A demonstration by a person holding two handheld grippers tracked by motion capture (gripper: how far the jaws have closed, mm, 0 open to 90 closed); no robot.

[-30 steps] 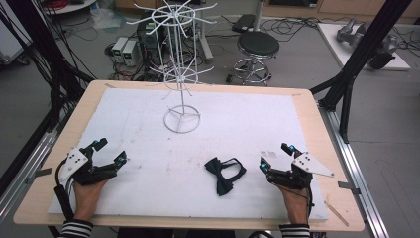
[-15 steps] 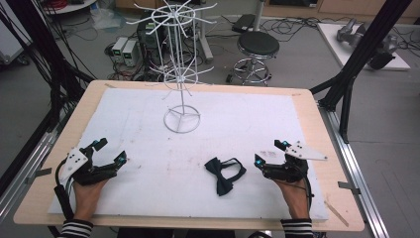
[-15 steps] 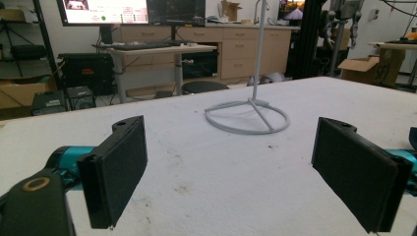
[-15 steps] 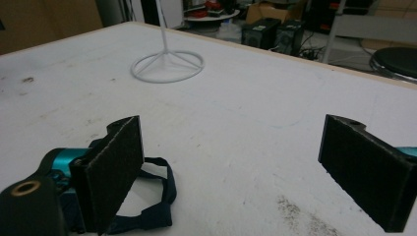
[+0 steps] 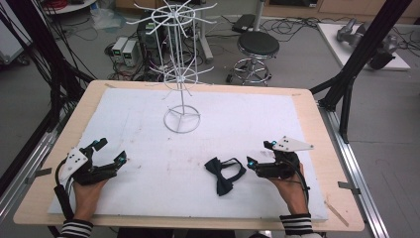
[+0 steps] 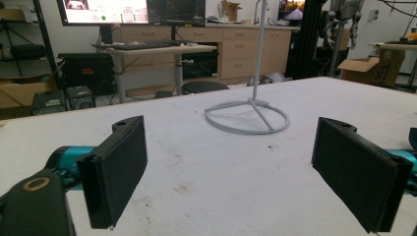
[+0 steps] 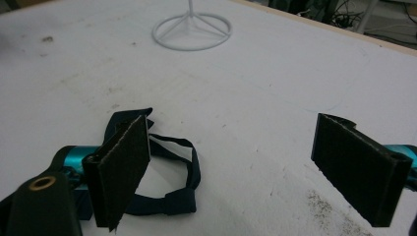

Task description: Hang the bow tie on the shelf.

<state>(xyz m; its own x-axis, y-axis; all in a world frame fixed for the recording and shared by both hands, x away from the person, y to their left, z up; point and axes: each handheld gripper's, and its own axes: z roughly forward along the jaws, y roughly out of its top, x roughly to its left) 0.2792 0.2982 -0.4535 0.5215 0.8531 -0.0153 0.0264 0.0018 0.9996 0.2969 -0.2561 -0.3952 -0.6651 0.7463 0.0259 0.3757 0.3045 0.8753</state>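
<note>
A dark bow tie [image 5: 224, 174] lies flat on the white desk [image 5: 148, 129], on the near side of the white wire stand [image 5: 182, 119] and a little to its right. The right hand-held gripper [image 5: 258, 159] sits just beside the bow tie, on the side away from the stand's left, its jaws spread wide though they have just been closing a little, nothing pinched. In the right gripper view the bow tie [image 7: 167, 162] lies behind the left jaw, partly hidden by it. The left hand-held gripper [image 5: 110, 151] rests well apart from the bow tie, left of the stand, jaws spread and empty
</note>
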